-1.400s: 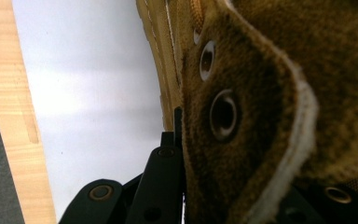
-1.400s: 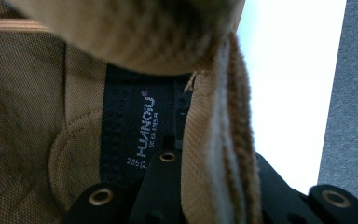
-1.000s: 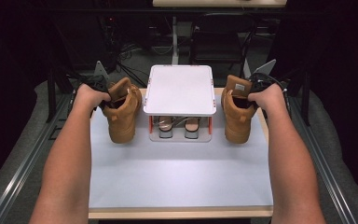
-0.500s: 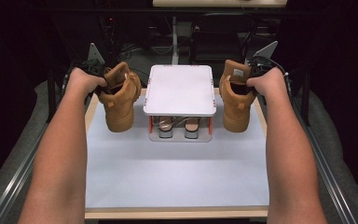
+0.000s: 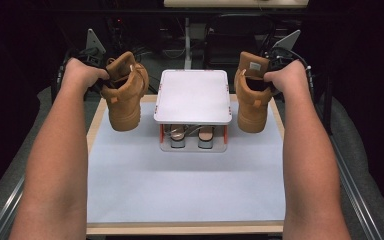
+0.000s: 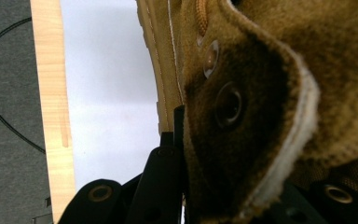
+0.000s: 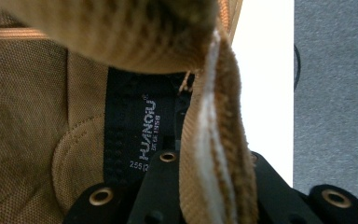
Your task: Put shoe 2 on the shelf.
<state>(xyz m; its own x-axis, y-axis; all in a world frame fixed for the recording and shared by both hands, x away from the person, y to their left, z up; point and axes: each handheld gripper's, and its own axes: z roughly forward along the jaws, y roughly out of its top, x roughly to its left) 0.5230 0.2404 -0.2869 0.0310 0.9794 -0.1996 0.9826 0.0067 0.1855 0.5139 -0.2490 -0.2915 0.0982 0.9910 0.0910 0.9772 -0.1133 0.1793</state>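
Both hand-held grippers pinch boots by the collar. Left gripper has its black jaws pressed onto the upper edge of the left tan suede lace-up ankle boot; in the left gripper view one jaw lies against the outside of the collar, by the eyelets, and the boot hangs beyond and right of the jaw tips. Right gripper clamps the collar of the right tan suede lace-up ankle boot, one jaw inside against the black size label, the boot's body hanging below.

Judging by their build, these boots are fairly heavy with stiff soles but soft, floppy uppers, so a collar grip will likely let them swing and sag; a deep bite on the padded rim seems safest. Each boot hangs beside the white two-tier shoe rack, above the white table mat.
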